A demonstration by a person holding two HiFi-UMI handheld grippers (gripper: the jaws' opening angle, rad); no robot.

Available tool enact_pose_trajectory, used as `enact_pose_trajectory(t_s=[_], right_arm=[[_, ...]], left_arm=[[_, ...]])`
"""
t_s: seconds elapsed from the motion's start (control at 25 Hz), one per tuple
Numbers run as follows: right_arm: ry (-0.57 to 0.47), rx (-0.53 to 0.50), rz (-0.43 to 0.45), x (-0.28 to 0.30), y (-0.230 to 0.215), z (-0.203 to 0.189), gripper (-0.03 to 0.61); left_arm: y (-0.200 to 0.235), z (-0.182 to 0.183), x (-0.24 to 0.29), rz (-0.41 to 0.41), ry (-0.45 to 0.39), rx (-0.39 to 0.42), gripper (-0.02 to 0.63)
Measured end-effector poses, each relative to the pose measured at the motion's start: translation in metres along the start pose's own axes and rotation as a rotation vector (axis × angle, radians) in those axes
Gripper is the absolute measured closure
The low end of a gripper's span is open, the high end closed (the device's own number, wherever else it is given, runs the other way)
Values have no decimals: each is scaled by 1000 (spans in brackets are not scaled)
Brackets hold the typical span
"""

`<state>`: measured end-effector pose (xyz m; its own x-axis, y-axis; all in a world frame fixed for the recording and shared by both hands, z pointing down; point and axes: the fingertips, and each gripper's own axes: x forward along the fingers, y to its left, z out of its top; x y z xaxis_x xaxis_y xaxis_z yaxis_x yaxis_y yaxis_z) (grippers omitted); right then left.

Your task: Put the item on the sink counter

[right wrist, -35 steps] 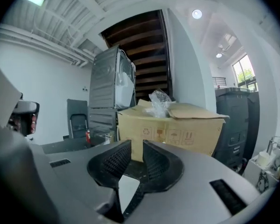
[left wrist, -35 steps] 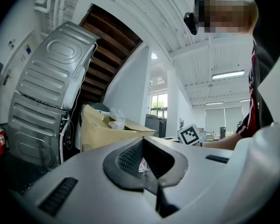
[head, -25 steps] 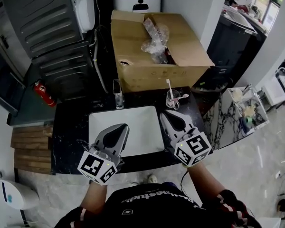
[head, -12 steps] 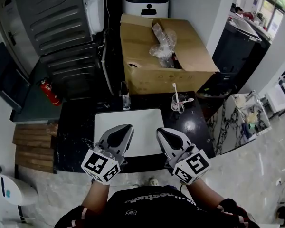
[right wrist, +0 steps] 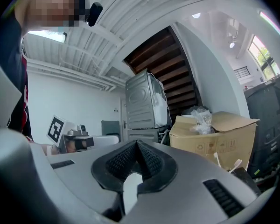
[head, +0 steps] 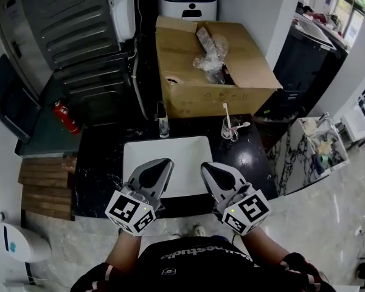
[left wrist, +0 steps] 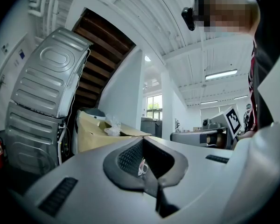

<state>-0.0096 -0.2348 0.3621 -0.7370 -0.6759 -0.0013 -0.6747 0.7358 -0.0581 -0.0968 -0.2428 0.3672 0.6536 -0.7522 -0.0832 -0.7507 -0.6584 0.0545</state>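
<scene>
A clear glass cup (head: 229, 128) with toothbrushes stands on the black sink counter (head: 100, 157), right of the white basin (head: 170, 151). My left gripper (head: 164, 162) hangs over the basin's front left, jaws shut with nothing between them. My right gripper (head: 205, 165) hangs over the basin's front right, short of the cup, also shut and not holding anything. In the left gripper view the left gripper (left wrist: 141, 141) points at the cardboard box (left wrist: 100, 132). In the right gripper view the right gripper (right wrist: 137, 143) shows meeting pads, and the toothbrushes (right wrist: 218, 160) stand at the lower right.
A faucet (head: 163, 125) stands behind the basin. An open cardboard box (head: 243, 66) with plastic wrap inside sits behind the counter. Stacked grey machines (head: 73, 23) and a red fire extinguisher (head: 62, 115) are at the left, a marble side table (head: 319, 148) at the right.
My right gripper has drawn back from the cup towards the counter's front edge. The left gripper has hardly moved. The head view has shifted slightly.
</scene>
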Motion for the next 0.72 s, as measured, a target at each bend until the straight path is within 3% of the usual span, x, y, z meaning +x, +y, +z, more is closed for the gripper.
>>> enact_pose_trajectory(t_s=[0.72], right_arm=[[0,-21,1,-6,9,0,541]], left_arm=[[-6,2,-2,-21,-12,-6,601]])
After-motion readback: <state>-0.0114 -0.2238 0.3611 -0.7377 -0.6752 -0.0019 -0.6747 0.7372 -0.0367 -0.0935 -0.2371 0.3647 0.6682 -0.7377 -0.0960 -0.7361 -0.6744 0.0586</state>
